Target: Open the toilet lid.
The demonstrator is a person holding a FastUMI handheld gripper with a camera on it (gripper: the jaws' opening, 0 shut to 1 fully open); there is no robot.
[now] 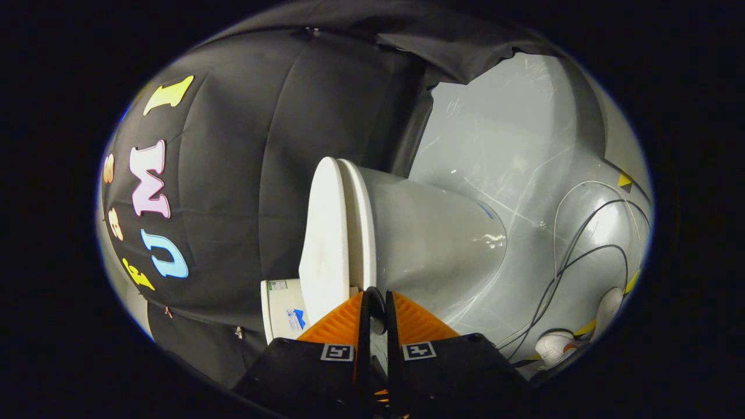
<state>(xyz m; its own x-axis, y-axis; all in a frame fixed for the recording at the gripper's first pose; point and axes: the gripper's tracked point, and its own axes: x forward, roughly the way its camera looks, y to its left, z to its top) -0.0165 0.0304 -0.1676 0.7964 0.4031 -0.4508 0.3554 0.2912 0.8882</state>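
The toilet lid (323,233) lies closed against the seat (362,227), just ahead of the gripper (375,298), with the grey bowl (436,238) beyond; the view is rolled sideways. The orange fingers (340,323) stand nearly together, a narrow gap between them, clamped on nothing. The lid looks like stiff, smooth, fairly light plastic, probably slippery, so the thin front rim seems the best place to hook or pinch.
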